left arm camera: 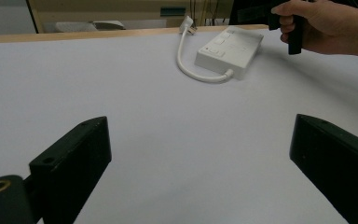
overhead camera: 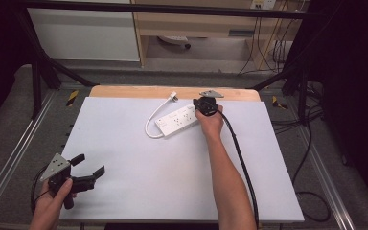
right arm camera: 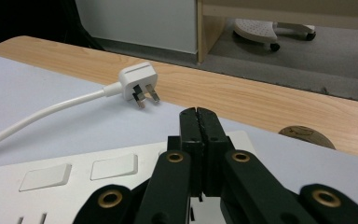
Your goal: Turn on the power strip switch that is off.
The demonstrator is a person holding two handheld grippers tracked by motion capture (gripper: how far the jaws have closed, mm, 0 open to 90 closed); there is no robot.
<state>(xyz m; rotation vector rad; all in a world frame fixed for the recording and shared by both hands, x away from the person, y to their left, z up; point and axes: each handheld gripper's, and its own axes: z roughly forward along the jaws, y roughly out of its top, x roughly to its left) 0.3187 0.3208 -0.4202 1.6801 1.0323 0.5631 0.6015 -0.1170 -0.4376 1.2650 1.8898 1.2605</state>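
**Over the power strip: right jaws pressed together, left idle and wide**

Right gripper [right arm camera: 199, 114]: I see both black jaws pressed flat against each other, nothing between them. From its own view the tips sit above the top face of the white power strip [overhead camera: 178, 120], at the end away from the strip's cable exit; whether they touch the face I can't tell. High view puts that gripper [overhead camera: 205, 106] over the strip's right end, the person's right hand [overhead camera: 211, 122] wrapped round its handle, black cable trailing back along the forearm.

Power strip: lies flat on the white board [overhead camera: 124, 167], toward the board's far edge, angled. Two flat rocker switches [right arm camera: 114, 166] show on its face, left of the jaws in the right gripper view. Its white cord [overhead camera: 152, 122] loops out of the strip's left end and curls to the far side, ending in a white three-pin plug [right arm camera: 137, 84] that lies at the board's far edge by the wooden table strip [right arm camera: 261, 100], pins pointing roughly toward the gripper.

Left gripper [overhead camera: 87, 165]: well apart from the strip, at the board's near left corner. Jaws spread wide, holding nothing; bare board between them in the left gripper view. Left hand [overhead camera: 57, 199] grips the handle from below.
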